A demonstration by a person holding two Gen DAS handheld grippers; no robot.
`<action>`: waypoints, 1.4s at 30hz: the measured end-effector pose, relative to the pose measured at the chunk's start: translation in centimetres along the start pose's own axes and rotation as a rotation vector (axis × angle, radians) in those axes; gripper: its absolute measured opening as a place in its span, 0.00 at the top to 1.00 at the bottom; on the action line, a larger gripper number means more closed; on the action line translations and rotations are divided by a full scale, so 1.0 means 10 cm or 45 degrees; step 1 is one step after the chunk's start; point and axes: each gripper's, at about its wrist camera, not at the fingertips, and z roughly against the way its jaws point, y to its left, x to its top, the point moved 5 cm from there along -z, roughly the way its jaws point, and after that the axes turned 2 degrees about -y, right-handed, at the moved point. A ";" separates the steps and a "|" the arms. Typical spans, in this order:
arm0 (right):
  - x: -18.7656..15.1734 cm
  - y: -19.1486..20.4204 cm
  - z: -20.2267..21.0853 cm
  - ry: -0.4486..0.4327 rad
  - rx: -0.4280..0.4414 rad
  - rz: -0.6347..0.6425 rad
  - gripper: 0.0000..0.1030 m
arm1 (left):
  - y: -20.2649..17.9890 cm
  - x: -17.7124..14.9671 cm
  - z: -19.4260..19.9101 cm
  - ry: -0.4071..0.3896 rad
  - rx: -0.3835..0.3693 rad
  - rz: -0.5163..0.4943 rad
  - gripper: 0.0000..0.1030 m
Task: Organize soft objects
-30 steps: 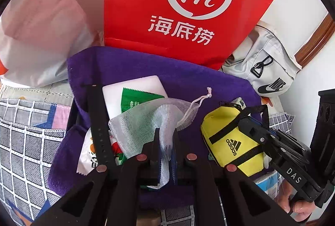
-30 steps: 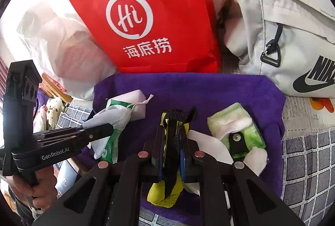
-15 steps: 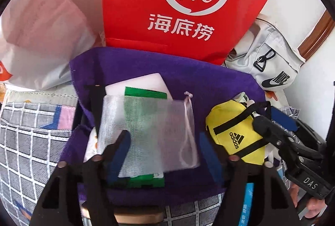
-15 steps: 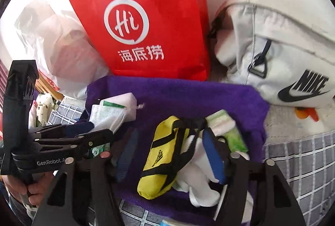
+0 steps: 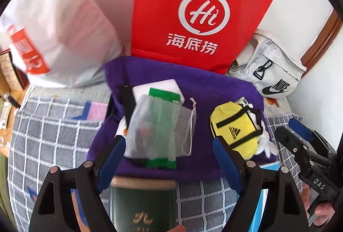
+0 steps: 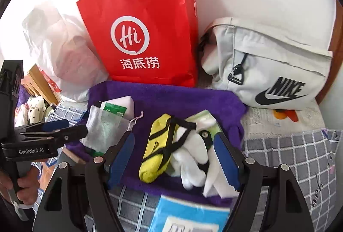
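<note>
Left gripper (image 5: 169, 159) and right gripper (image 6: 173, 156), both angled downward, jaws opening wide, nothing pressed between the pads

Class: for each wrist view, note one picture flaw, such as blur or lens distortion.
Left wrist view: motion blur smears the white plastic bag; the red paper bag stays sharper. Right wrist view: the fisheye bends the checked bedding, and the blue packet at the bottom edge is blurred.

Printed in white on the red paper bag (image 5: 193, 6), upper centre: "Hi" in a ring above "海底捞". On the grey-white sling bag (image 6: 268, 64), right: black "NIKE" with swoosh. On the yellow pouch (image 5: 233, 131): adidas logo. Marked "GenRobot.AI" on the left tongs (image 6: 64, 135), "DAS" on the right tongs (image 5: 289, 133).
</note>
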 end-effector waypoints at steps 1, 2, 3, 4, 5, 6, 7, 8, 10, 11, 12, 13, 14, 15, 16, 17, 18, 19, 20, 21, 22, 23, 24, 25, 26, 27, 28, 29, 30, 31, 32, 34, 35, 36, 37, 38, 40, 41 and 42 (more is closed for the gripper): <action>-0.02 0.01 0.06 -0.008 -0.010 0.001 0.26 | 0.01 -0.03 0.05 -0.002 0.004 0.003 0.20; -0.04 0.03 0.11 -0.013 -0.017 0.003 0.25 | 0.01 -0.07 0.10 -0.004 0.012 0.002 0.20; -0.08 0.05 0.19 -0.018 -0.028 0.003 0.23 | 0.01 -0.12 0.18 -0.012 0.023 -0.001 0.20; -0.10 0.05 0.27 -0.030 -0.038 -0.001 0.20 | 0.01 -0.17 0.27 -0.025 0.032 -0.006 0.20; -0.12 0.06 0.36 -0.048 -0.043 -0.011 0.20 | 0.02 -0.20 0.33 -0.035 0.037 -0.008 0.20; -0.15 0.07 0.45 -0.064 -0.035 -0.025 0.20 | 0.02 -0.26 0.43 -0.049 0.054 -0.013 0.20; -0.18 0.08 0.53 -0.066 -0.022 -0.035 0.19 | 0.02 -0.29 0.48 -0.052 0.069 -0.018 0.20; -0.22 0.09 0.63 -0.066 -0.016 -0.045 0.19 | 0.01 -0.34 0.55 -0.052 0.093 -0.030 0.20; -0.28 0.12 0.75 -0.061 -0.021 -0.053 0.18 | -0.02 -0.47 0.74 -0.081 0.116 -0.056 0.20; -0.34 0.15 0.85 -0.045 -0.019 -0.051 0.18 | -0.03 -0.51 0.81 -0.093 0.122 -0.058 0.20; -0.38 0.17 0.90 -0.032 -0.016 -0.048 0.18 | -0.05 -0.57 0.90 -0.111 0.127 -0.060 0.20; -0.44 0.19 0.98 -0.026 -0.014 -0.050 0.18 | -0.07 -0.64 1.00 -0.126 0.127 -0.063 0.20; -0.49 0.21 1.06 -0.035 -0.018 -0.053 0.18 | -0.08 -0.68 1.06 -0.134 0.127 -0.064 0.20; -0.54 0.23 1.16 -0.051 -0.020 -0.056 0.18 | -0.10 -0.75 1.15 -0.147 0.129 -0.064 0.20; -0.61 0.25 1.27 -0.062 -0.019 -0.060 0.18 | -0.11 -0.79 1.21 -0.154 0.131 -0.064 0.20; -0.65 0.26 1.33 -0.065 -0.018 -0.066 0.17 | -0.14 -0.86 1.29 -0.164 0.134 -0.069 0.20; -0.73 0.27 1.44 -0.077 -0.025 -0.080 0.17 | -0.17 -0.94 1.37 -0.171 0.143 -0.079 0.20; -0.77 0.28 1.51 -0.089 -0.032 -0.086 0.16 | -0.18 -0.99 1.42 -0.172 0.152 -0.084 0.20; -0.82 0.30 1.60 -0.109 -0.041 -0.086 0.12 | -0.20 -1.08 1.49 -0.175 0.162 -0.093 0.20; -0.88 0.33 1.70 -0.125 -0.054 -0.077 0.09 | -0.23 -1.14 1.54 -0.180 0.159 -0.100 0.20; -0.93 0.35 1.77 -0.135 -0.066 -0.066 0.04 | -0.25 -1.20 1.60 -0.186 0.153 -0.105 0.20; -0.98 0.37 1.85 -0.149 -0.083 -0.056 0.01 | -0.26 -1.26 1.65 -0.192 0.146 -0.108 0.20; -1.04 0.40 1.94 -0.167 -0.102 -0.050 0.00 | -0.28 -1.33 1.72 -0.202 0.137 -0.109 0.20; -1.08 0.43 2.01 -0.177 -0.113 -0.043 0.00 | -0.29 -1.38 1.77 -0.209 0.131 -0.107 0.20; -1.13 0.46 2.08 -0.180 -0.126 -0.032 0.00 | -0.30 -1.43 1.83 -0.220 0.129 -0.103 0.16; -1.17 0.48 2.13 -0.184 -0.135 -0.025 0.00 | -0.31 -1.49 1.91 -0.238 0.142 -0.099 0.12; -1.21 0.50 2.18 -0.189 -0.144 -0.021 0.00 | -0.32 -1.53 1.95 -0.252 0.151 -0.103 0.10; -1.25 0.52 2.24 -0.195 -0.149 -0.019 0.00 | -0.34 -1.57 2.02 -0.270 0.160 -0.116 0.06; -1.29 0.55 2.29 -0.200 -0.154 -0.016 0.00 | -0.37 -1.63 2.08 -0.285 0.171 -0.135 0.03; -1.34 0.57 2.34 -0.202 -0.157 -0.012 0.00 | -0.38 -1.67 2.13 -0.292 0.180 -0.146 0.02; -1.39 0.60 2.40 -0.207 -0.161 -0.003 0.00 | -0.39 -1.72 2.17 -0.296 0.187 -0.151 0.02; -1.47 0.65 2.50 -0.219 -0.172 0.012 0.00 | -0.41 -1.83 2.27 -0.306 0.182 -0.139 0.02; -1.51 0.67 2.54 -0.222 -0.176 0.019 0.00 | -0.41 -1.88 2.31 -0.311 0.175 -0.132 0.02; -1.55 0.69 2.58 -0.225 -0.176 0.022 0.00 | -0.41 -1.91 2.33 -0.313 0.171 -0.131 0.02; -1.59 0.70 2.63 -0.228 -0.174 0.021 0.00 | -0.41 -1.97 2.37 -0.314 0.171 -0.135 0.02; -1.63 0.72 2.67 -0.229 -0.173 0.019 0.00 | -0.41 -2.01 2.39 -0.314 0.176 -0.140 0.02; -1.67 0.75 2.73 -0.230 -0.169 0.022 0.00 | -0.41 -2.08 2.45 -0.319 0.198 -0.147 0.02; -1.70 0.76 2.78 -0.236 -0.171 0.025 0.00 | -0.40 -2.11 2.47 -0.325 0.203 -0.144 0.02; -1.72 0.77 2.82 -0.243 -0.172 0.026 0.00 | -0.40 -2.13 2.50 -0.332 0.204 -0.140 0.02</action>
